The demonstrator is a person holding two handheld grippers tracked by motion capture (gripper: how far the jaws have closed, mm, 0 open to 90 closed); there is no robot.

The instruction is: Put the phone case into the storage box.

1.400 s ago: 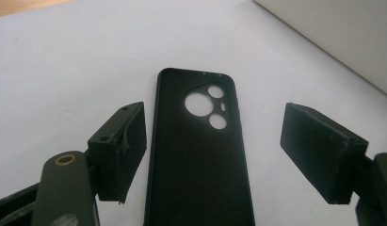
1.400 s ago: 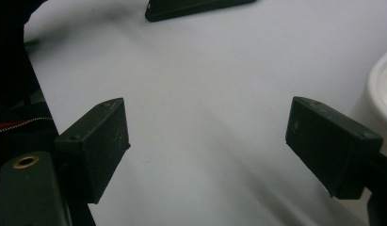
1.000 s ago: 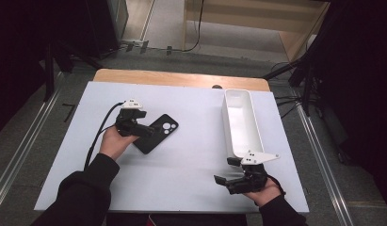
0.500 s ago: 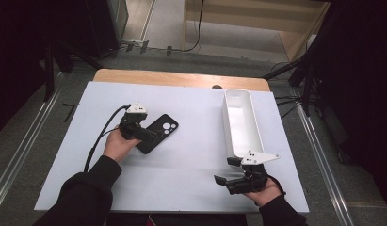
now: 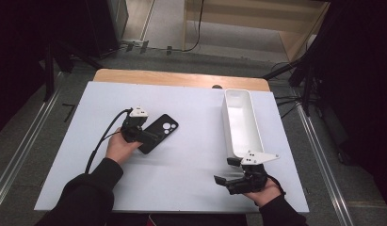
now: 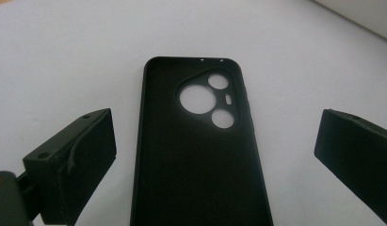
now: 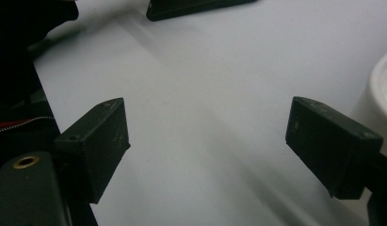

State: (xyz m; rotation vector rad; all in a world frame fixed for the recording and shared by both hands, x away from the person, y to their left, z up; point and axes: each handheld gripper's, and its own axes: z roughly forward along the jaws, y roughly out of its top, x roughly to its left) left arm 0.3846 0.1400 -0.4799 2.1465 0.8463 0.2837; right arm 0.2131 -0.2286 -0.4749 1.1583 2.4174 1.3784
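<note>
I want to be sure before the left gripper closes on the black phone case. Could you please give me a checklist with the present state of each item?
1. Left gripper open: ok.
2. Phone case between its fingers: ok, one finger stands off each long side.
3. Case flat on the table, hollow side up: ok.
4. Fingers low enough to grip the edges: cannot tell.
5. Right gripper apart from the case: ok, open near the white bin.
</note>
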